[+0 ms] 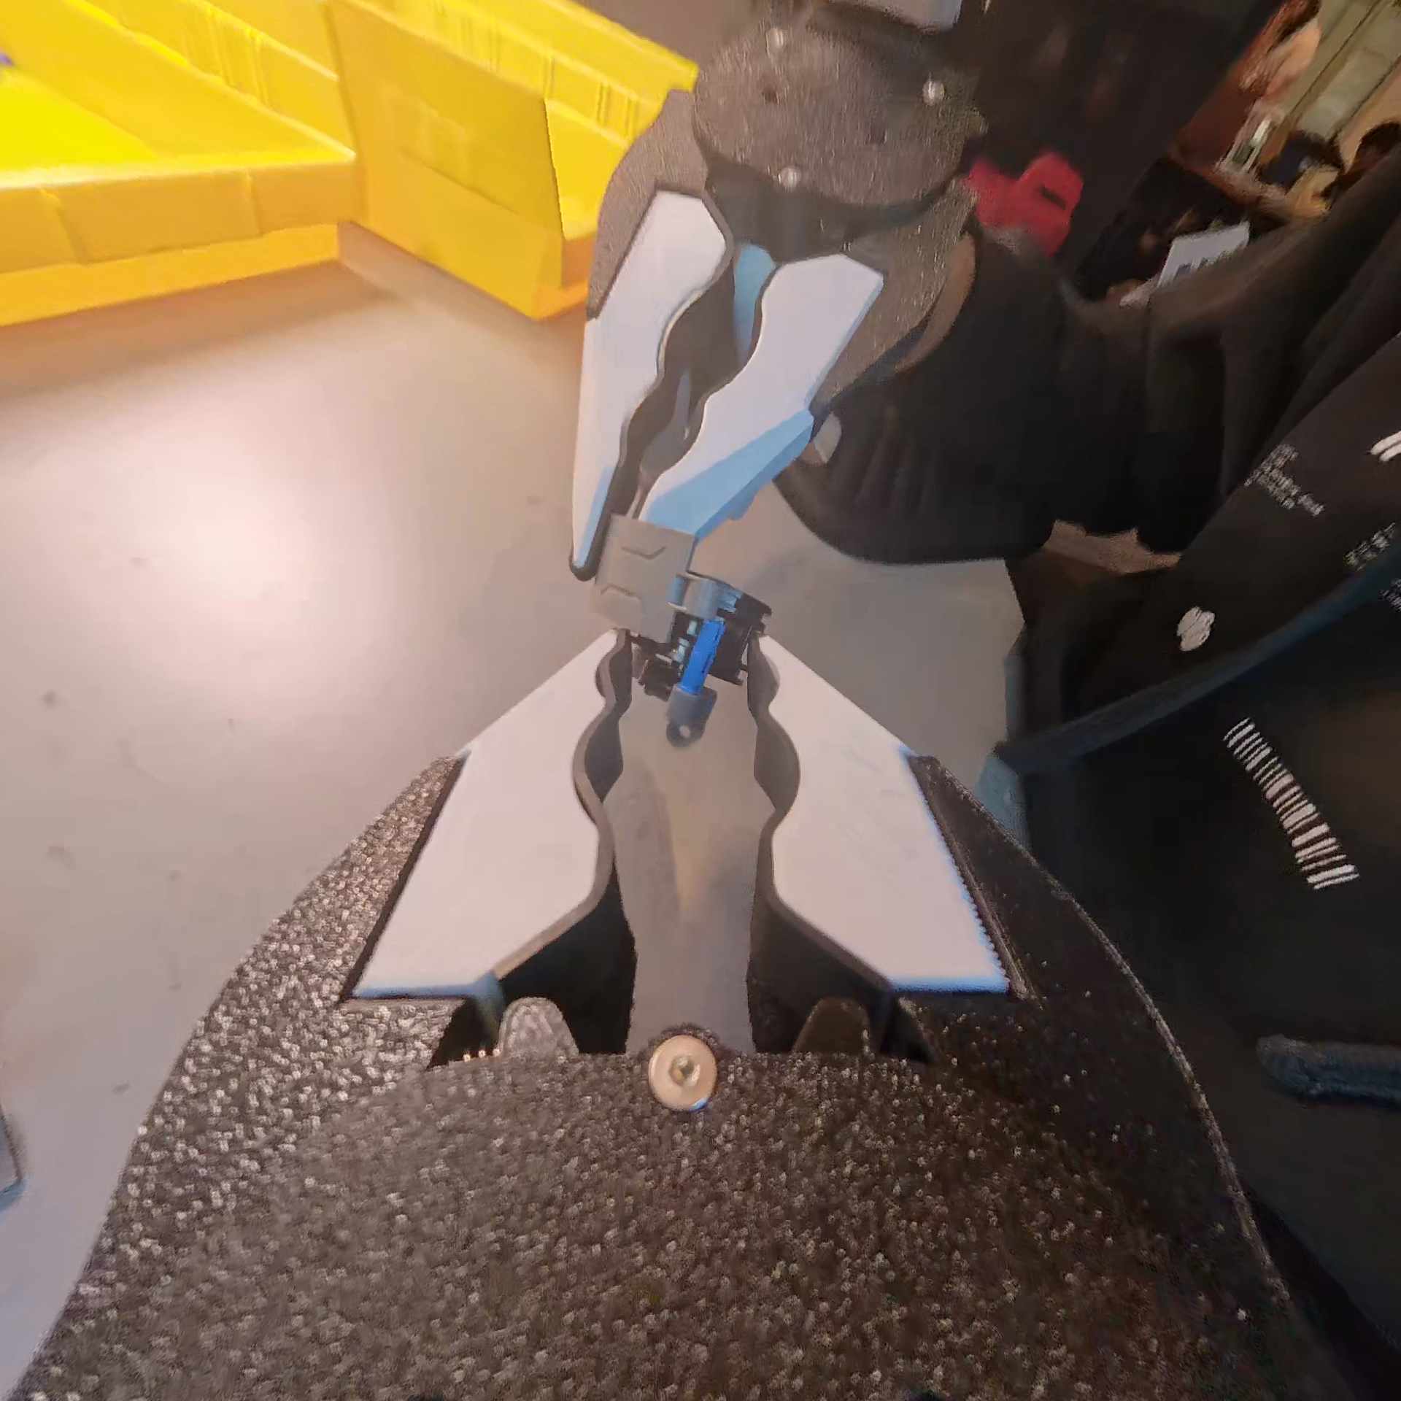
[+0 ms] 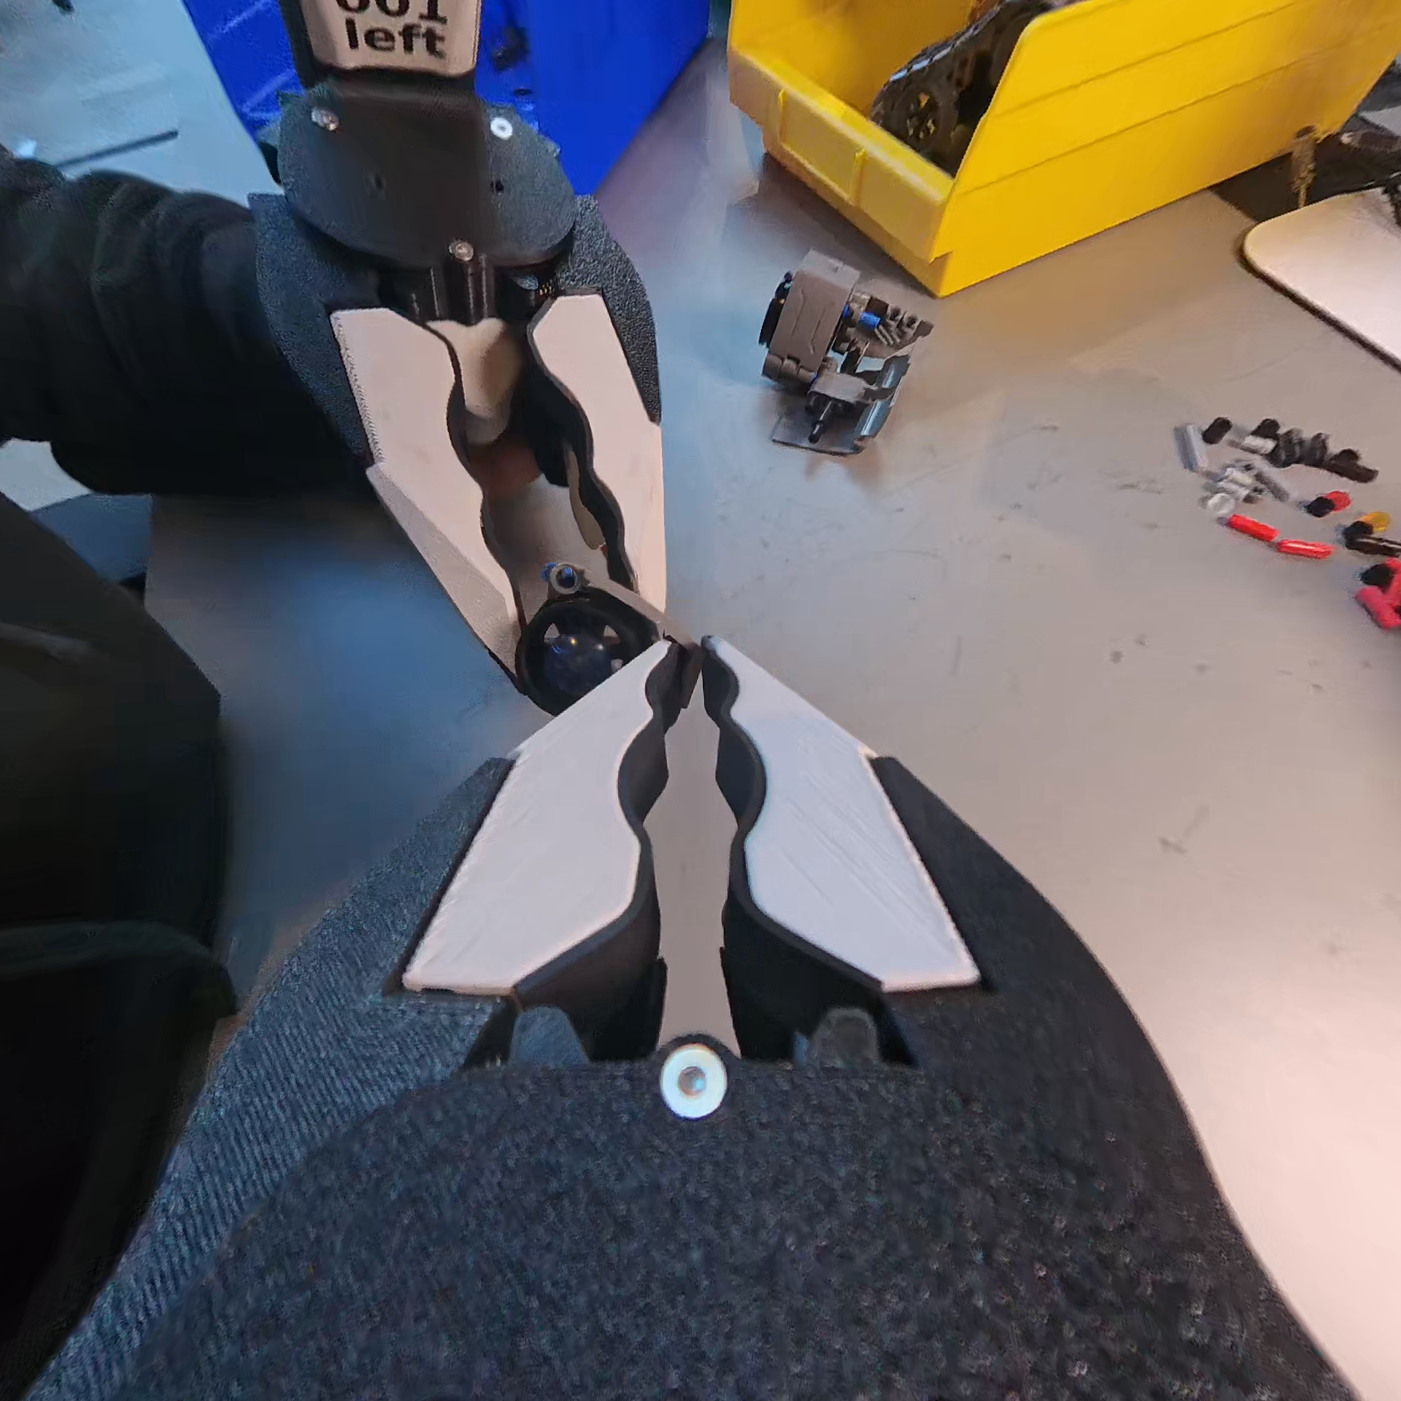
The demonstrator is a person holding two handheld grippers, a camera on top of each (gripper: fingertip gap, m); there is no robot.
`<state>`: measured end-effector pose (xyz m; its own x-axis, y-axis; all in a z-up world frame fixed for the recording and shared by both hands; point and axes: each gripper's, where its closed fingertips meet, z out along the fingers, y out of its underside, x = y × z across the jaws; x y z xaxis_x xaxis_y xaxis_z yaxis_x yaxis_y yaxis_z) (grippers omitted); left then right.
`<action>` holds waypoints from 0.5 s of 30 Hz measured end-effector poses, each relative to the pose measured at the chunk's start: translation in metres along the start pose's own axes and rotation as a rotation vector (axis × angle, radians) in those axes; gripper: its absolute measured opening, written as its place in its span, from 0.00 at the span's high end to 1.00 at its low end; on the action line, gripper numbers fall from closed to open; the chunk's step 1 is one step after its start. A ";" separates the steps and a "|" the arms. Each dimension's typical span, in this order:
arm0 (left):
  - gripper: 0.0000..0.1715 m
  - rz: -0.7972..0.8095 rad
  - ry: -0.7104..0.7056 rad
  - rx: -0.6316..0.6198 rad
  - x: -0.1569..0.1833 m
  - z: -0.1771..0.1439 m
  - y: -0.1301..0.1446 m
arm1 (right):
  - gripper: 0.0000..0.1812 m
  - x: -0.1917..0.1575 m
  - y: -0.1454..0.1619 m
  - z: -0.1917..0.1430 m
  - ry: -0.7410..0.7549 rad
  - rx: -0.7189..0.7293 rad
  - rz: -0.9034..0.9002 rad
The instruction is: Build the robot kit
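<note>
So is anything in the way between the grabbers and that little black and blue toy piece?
Nothing visible is. The left gripper and the right gripper each clamp the toy piece from opposite sides, above the grey table.

Off past the right gripper's fingers, a yellow bin (image 2: pixel 1061 136) is holding a black toy car (image 2: pixel 948 83), a grey brick chunk (image 2: pixel 838 356) is sitting nearer, and loose red and black pieces (image 2: pixel 1289 493) are lying scattered far right.

A small grey, black and blue toy-brick assembly (image 1: pixel 682 644) with a black wheel hub (image 2: pixel 580 652) hangs above the grey surface (image 1: pixel 227 606), pinched between the tips of the left gripper (image 1: pixel 686 644) and right gripper (image 2: pixel 686 656), both clamped on it.
</note>
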<state>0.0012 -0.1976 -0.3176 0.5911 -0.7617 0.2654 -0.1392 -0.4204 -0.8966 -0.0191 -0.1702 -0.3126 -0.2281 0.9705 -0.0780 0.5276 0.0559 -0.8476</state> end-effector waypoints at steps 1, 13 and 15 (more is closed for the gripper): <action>0.83 0.007 -0.002 -0.052 0.000 0.002 0.008 | 0.98 -0.003 0.005 0.002 -0.022 -0.017 -0.006; 0.82 0.003 -0.031 -0.229 -0.003 0.010 0.036 | 0.98 -0.006 0.030 0.015 -0.058 -0.093 -0.002; 0.82 0.003 -0.032 -0.224 -0.003 0.008 0.035 | 0.98 -0.006 0.030 0.016 -0.058 -0.092 0.001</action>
<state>0.0011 -0.2061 -0.3525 0.6148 -0.7486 0.2482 -0.3117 -0.5197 -0.7955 -0.0151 -0.1779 -0.3463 -0.2735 0.9554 -0.1112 0.6000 0.0791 -0.7961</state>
